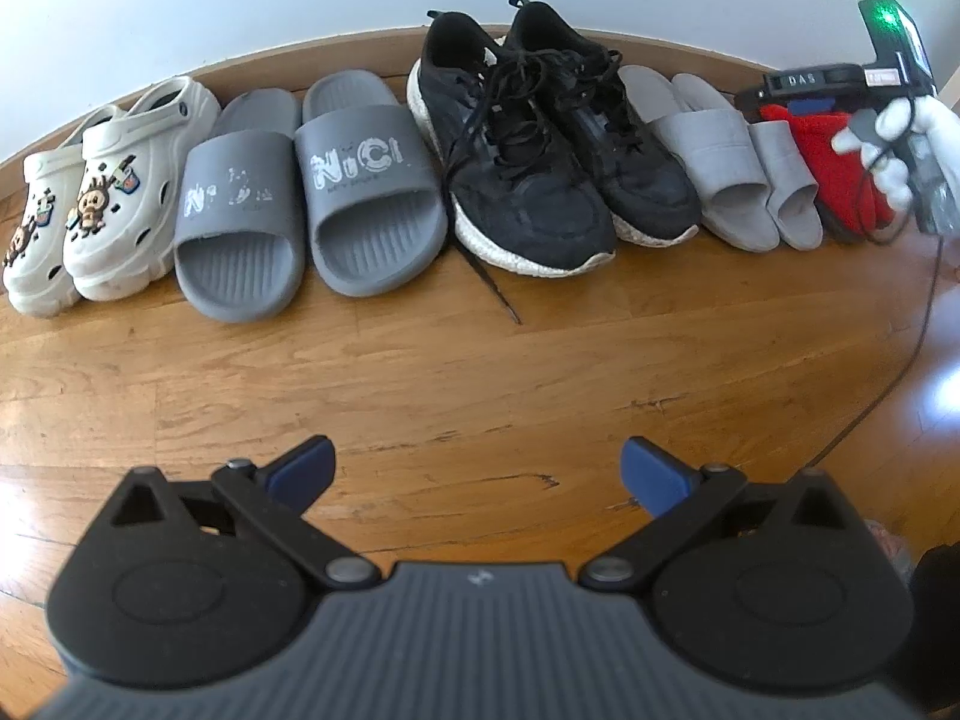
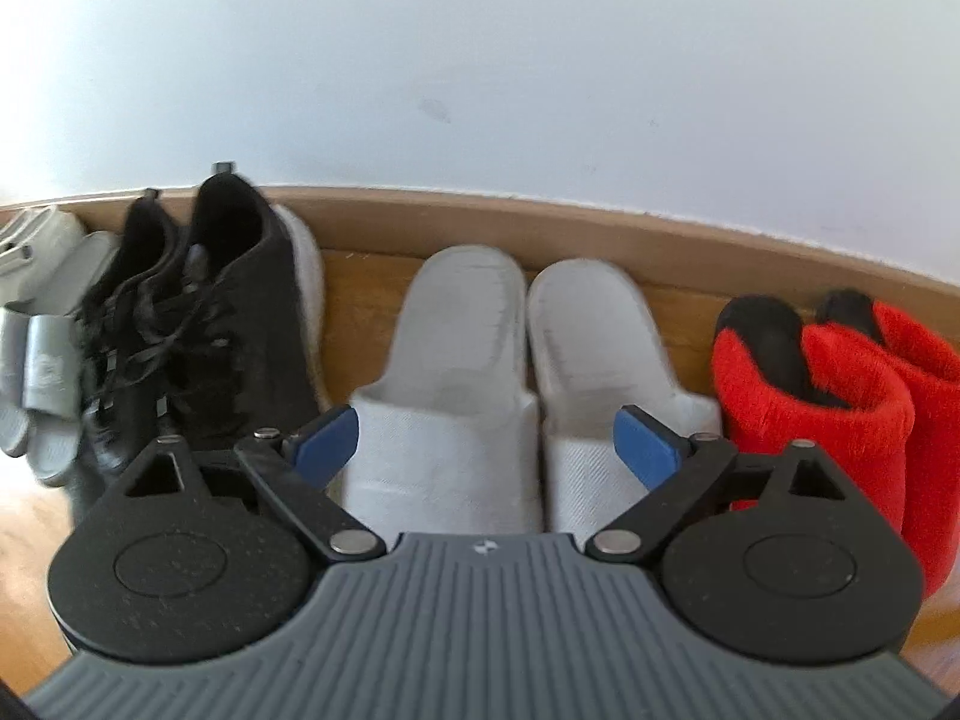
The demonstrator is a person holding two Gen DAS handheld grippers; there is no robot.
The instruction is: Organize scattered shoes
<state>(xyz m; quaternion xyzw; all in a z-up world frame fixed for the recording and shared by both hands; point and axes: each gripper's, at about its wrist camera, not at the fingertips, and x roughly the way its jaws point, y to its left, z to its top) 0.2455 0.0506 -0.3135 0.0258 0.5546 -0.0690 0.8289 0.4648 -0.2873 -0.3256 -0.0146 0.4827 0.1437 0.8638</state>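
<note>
Along the wall's baseboard the shoes stand in a row of pairs: white clogs (image 1: 114, 192) with charms, dark grey slides (image 1: 312, 204), black laced sneakers (image 1: 540, 162), pale grey slippers (image 1: 732, 168) and red fuzzy slippers (image 1: 834, 180). My left gripper (image 1: 477, 468) hangs open over bare floor in front of the row, nothing between its blue pads. My right gripper (image 2: 486, 438) is open just above the toes of the pale slippers (image 2: 510, 372), its pads apart from the fabric. The sneakers (image 2: 198, 324) lie to its left and the red slippers (image 2: 840, 396) to its right.
Wooden floor (image 1: 480, 372) stretches in front of the row. A white-gloved hand (image 1: 906, 138) grips the other gripper's handle at the far right of the left wrist view, and a thin black cable (image 1: 924, 324) trails down from it. The white wall (image 2: 480, 60) stands behind the shoes.
</note>
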